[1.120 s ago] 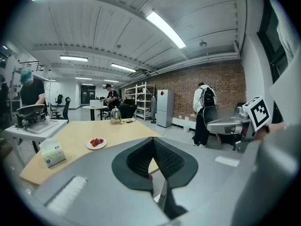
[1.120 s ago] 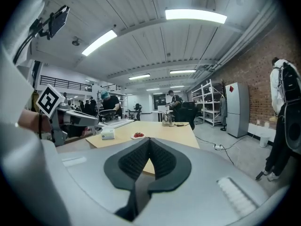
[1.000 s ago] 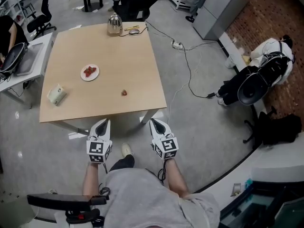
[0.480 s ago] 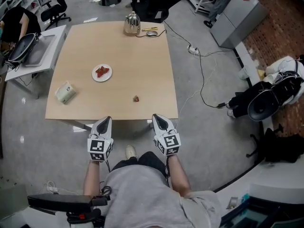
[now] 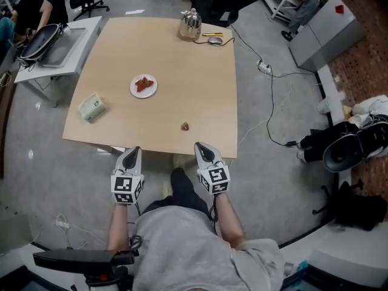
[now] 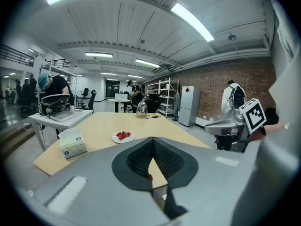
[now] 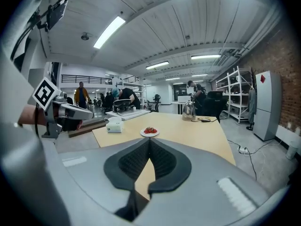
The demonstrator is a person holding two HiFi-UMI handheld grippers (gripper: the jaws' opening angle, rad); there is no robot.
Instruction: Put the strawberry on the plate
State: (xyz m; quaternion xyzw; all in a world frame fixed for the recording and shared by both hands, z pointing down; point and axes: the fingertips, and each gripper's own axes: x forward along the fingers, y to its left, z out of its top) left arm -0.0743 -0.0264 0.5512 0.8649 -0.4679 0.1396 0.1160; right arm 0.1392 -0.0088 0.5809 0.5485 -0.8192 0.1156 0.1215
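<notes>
Left gripper (image 5: 132,152) and right gripper (image 5: 201,148) both clamped shut on nothing, poised side by side just short of the table's (image 5: 182,59) near edge. Closes in on the table from a second ago, bringing the pick within easier reach, judging by the gap. Leaves the lone strawberry (image 5: 185,126) lying by the near edge, right of centre, well apart from the white plate (image 5: 151,93). Finds that plate, farther and to the left, already holding red strawberry pieces (image 5: 143,83).
</notes>
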